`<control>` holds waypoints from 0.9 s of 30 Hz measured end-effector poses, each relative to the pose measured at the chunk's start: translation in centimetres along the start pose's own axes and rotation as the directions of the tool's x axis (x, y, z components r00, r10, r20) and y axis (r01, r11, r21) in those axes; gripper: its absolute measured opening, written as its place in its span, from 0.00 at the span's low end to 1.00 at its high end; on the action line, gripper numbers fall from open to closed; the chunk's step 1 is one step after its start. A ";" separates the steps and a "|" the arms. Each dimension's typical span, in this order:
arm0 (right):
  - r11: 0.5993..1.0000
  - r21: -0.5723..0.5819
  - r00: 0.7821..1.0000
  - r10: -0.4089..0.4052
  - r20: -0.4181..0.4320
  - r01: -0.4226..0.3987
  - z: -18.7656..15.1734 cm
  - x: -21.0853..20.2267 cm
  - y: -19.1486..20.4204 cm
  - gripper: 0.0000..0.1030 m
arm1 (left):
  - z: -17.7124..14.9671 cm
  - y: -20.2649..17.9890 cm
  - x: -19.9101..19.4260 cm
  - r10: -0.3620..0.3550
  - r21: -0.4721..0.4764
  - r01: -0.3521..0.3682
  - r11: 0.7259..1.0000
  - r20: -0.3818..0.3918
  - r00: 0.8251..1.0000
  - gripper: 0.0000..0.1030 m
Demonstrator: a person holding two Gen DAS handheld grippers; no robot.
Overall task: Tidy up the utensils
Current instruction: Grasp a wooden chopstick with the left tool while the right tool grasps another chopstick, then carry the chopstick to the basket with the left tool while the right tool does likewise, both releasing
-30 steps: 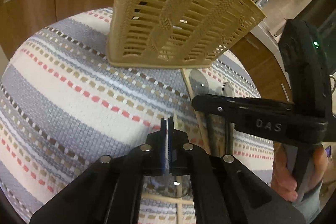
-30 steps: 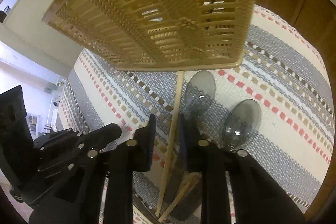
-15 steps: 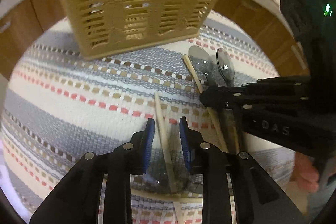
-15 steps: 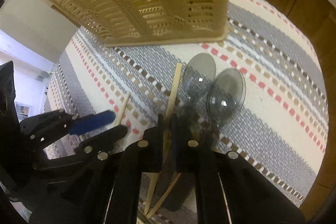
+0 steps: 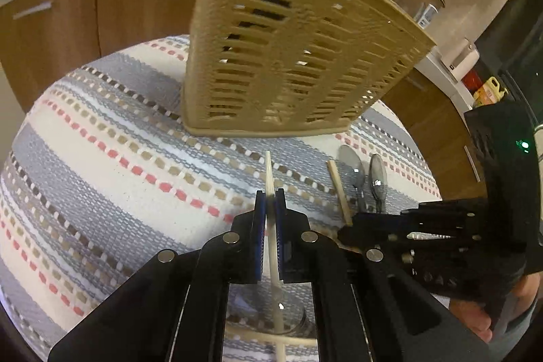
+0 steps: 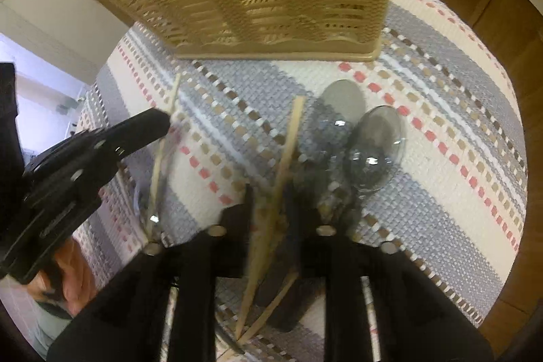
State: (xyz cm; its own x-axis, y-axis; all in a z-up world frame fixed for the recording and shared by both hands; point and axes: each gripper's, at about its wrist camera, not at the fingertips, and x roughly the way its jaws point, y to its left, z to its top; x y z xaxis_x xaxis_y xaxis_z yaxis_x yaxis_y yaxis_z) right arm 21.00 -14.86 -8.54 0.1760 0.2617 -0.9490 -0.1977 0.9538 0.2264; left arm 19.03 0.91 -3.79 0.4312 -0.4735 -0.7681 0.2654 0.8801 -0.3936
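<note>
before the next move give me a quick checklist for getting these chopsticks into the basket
1. Left gripper shut on its chopstick: ok.
2. Right gripper around the second chopstick: ok, but the view is blurred, so the grip itself: cannot tell.
3. Spoons clear of the right fingers: cannot tell, their handles run close beside.
4. Basket upright on the cloth: ok.
5. Basket opening free: cannot tell, its top is not in view.
</note>
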 end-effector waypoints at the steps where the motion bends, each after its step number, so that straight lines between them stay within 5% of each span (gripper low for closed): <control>1: 1.000 -0.014 1.000 -0.026 0.002 0.026 0.0 0.2 0.6 0.24 | 0.0 0.3 0.0 -0.005 -0.004 0.005 1.000 -0.009 1.000 0.04; 6: 0.990 -0.078 0.993 -0.111 0.029 0.113 -0.3 0.6 2.4 0.22 | -0.7 1.0 1.6 -0.029 -0.030 0.027 0.999 -0.084 0.996 0.06; 9: 0.981 -0.099 0.985 -0.162 0.059 0.167 -0.6 0.8 3.0 0.09 | -1.1 0.4 2.0 -0.007 0.010 0.008 1.000 -0.100 0.995 0.14; 13: 0.990 -0.069 0.989 -0.119 0.084 0.125 -0.8 0.8 2.2 0.06 | -1.5 -2.3 3.7 0.119 0.110 -0.110 0.988 -0.082 0.990 0.12; 17: 0.997 -0.037 0.992 -0.064 0.112 0.068 -1.1 0.4 1.0 0.04 | -2.4 -4.7 4.5 0.270 0.226 -0.258 0.939 -0.023 0.963 0.03; 24: 0.997 -0.045 0.969 0.064 0.238 -0.055 -2.0 -2.6 0.2 0.04 | -1.9 -4.0 0.8 0.090 0.113 -0.107 0.988 0.143 0.986 0.02; 27: 0.994 -0.063 0.947 0.101 0.305 -0.086 -2.7 -4.6 -0.2 0.04 | -1.5 -4.2 -2.2 0.053 0.110 -0.084 0.990 0.257 0.965 0.00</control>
State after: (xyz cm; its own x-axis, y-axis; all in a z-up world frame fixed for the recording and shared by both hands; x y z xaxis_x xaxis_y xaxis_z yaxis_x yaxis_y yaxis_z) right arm 17.66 -16.61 -4.76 0.4411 0.3896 -0.8085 -0.2723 0.9165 0.2931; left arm 15.64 -1.76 -1.23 0.6521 -0.4191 -0.6318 0.3215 0.9075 -0.2702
